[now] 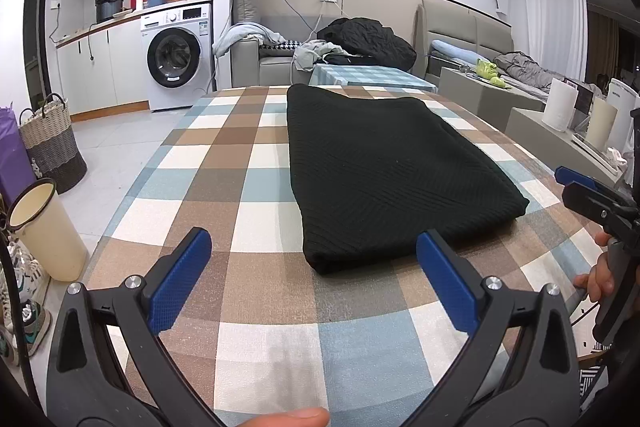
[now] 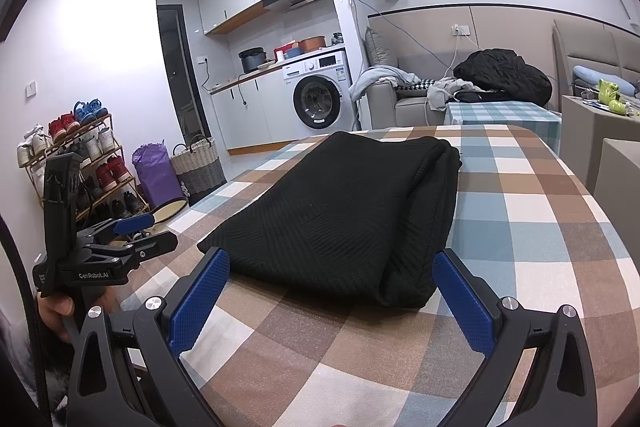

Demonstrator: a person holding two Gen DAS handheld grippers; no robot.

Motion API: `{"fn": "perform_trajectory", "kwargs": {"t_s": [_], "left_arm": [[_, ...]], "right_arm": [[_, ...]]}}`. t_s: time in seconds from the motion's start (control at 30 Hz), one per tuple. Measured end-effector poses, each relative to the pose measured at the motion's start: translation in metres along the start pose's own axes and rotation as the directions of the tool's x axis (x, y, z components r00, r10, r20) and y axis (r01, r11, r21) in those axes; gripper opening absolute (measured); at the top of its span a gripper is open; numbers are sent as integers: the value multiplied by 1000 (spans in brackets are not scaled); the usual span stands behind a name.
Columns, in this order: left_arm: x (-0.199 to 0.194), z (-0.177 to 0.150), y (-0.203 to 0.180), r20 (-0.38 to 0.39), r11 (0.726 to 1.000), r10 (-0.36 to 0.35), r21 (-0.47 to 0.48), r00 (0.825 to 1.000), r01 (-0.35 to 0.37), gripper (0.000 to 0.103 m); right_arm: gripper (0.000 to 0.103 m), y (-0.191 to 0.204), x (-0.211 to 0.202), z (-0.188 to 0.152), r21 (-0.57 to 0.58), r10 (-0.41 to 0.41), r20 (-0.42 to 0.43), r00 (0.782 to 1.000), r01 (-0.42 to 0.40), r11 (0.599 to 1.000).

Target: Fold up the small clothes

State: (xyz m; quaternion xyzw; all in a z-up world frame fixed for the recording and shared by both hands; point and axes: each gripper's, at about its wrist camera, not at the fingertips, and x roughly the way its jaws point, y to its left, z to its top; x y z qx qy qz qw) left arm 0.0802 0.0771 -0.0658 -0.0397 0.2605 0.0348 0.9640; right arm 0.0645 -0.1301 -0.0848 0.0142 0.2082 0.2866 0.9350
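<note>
A black knit garment [image 1: 384, 171] lies folded in a long strip on the checked tablecloth [image 1: 224, 163]; it also shows in the right wrist view [image 2: 344, 211]. My left gripper [image 1: 314, 247] is open and empty, just short of the garment's near edge, a little to its left. My right gripper [image 2: 332, 267] is open and empty, its jaws standing either side of the garment's near end without touching it. The right gripper shows at the right edge of the left wrist view [image 1: 588, 195], and the left gripper at the left of the right wrist view [image 2: 136, 231].
A cream bin [image 1: 44, 227] and a woven basket [image 1: 52, 143] stand on the floor left of the table. A shoe rack [image 2: 80, 163] is by the wall. A sofa with piled clothes [image 1: 360, 43] and a second checked table [image 1: 372, 75] lie beyond.
</note>
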Motion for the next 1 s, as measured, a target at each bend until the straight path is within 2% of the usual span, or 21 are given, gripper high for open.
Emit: {"fn": "perform_trajectory", "kwargs": {"t_s": [1.0], "left_arm": [[7, 0, -1, 5, 1000, -2, 8, 1000, 2, 102]], "right_arm": [[103, 1, 0, 0, 2, -2, 0, 1000, 2, 1000]]}}
